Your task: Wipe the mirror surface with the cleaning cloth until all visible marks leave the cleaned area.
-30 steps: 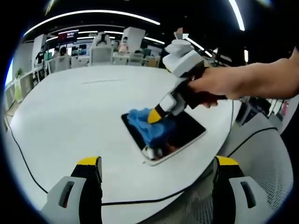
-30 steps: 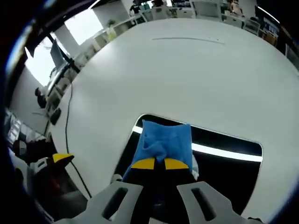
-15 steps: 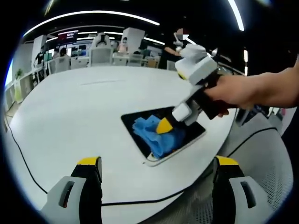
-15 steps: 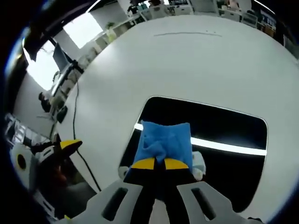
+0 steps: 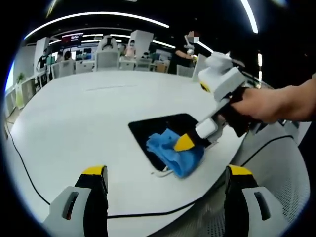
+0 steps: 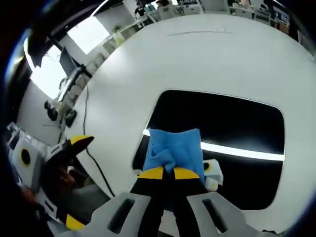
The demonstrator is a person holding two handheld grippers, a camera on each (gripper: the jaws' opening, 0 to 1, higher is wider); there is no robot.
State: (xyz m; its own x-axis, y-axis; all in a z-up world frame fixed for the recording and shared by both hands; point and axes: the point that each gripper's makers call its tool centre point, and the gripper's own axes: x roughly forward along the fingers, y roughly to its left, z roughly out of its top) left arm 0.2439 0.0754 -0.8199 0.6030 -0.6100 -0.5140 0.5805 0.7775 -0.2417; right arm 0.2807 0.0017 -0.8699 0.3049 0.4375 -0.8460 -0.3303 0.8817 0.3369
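1. Right gripper view: the blue cleaning cloth is pinched at its near edge between the closed yellow tips of the right hand-held gripper. It lies spread forward on the near edge of the mirror.
2. Left gripper view: the left hand-held gripper hangs wide open over the near worktop, holding nothing, well apart from the cloth.
3. There, the cloth is bunched on the mirror's near corner under the right hand-held gripper, which a hand holds.
4. A dark cable runs along the worktop's near rim.
5. The mirror reflects a bright ceiling strip.
6. Far background: office chairs beyond the worktop.
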